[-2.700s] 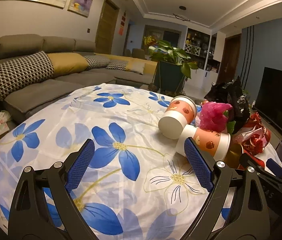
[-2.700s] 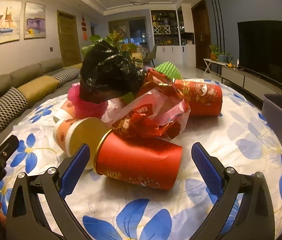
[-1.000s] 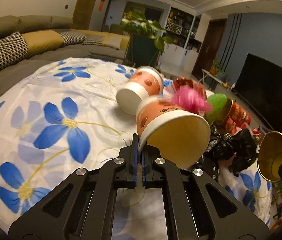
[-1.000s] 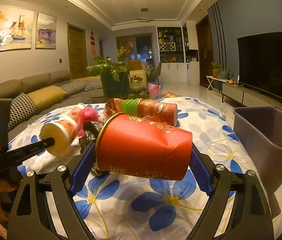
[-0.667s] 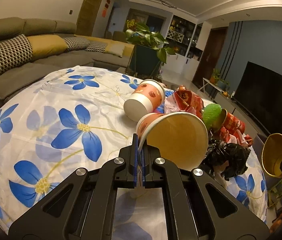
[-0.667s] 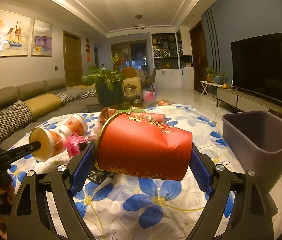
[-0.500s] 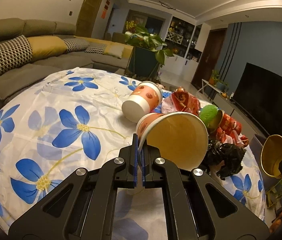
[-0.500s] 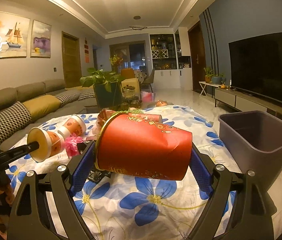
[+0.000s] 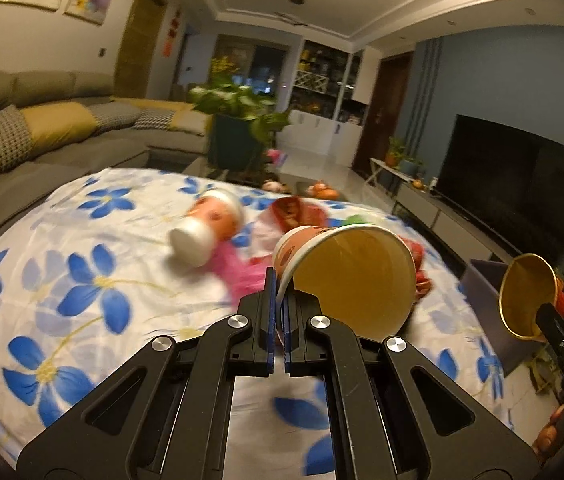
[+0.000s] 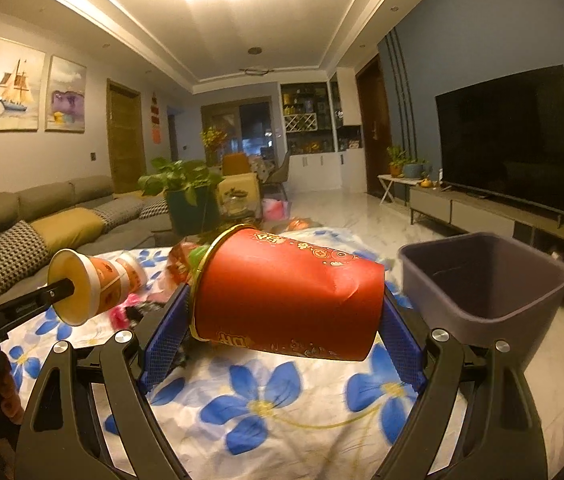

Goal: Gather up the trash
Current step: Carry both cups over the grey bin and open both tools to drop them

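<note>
A: Left tongs (image 9: pixel 278 304) were pinched tight on the rim of the orange cup (image 9: pixel 346 276). Right tongs (image 10: pixel 282 316) clamped the red cup (image 10: pixel 288 294) end to end, jaws wide. Both cups had come up off the counter (image 10: pixel 266 412) since the tongs stood empty over the pile.

B: And the bin?

A: Grey bin (image 10: pixel 486 284) sat just right of the red cup, mouth open, and had swung nearer in the right view over the last second.

B: So the carry was under way?

A: Likely. A second orange cup (image 9: pixel 206 228), a pink scrap (image 9: pixel 238 272) and red wrappers (image 9: pixel 298 212) remained on the cloth.
</note>
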A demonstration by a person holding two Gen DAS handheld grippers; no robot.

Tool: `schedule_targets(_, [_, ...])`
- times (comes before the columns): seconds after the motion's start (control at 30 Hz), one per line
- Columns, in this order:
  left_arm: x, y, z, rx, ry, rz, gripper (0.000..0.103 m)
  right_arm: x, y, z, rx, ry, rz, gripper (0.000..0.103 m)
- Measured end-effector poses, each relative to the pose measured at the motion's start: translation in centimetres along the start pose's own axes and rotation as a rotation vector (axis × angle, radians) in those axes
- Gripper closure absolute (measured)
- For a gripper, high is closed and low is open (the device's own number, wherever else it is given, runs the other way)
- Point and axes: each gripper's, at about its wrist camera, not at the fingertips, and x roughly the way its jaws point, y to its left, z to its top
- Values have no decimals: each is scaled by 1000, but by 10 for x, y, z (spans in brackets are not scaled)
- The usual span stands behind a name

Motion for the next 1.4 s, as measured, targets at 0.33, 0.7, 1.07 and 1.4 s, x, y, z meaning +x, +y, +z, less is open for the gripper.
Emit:
schedule_targets(0.33, [24, -92, 17, 126, 0, -164, 101, -9, -57, 27, 23, -95, -159, 19])
schedule_targets(0.7, [58, -199, 31, 210, -19, -334, 101, -12, -123, 45, 24, -194, -329, 19])
schedule_targets(1.07, [95, -264, 29, 237, 6, -429, 101, -1, -161, 40, 35, -202, -420, 19])
schedule_targets(1.4, [122, -297, 17, 263, 40, -461, 101, 7, -170, 41, 52, -195, -425, 19])
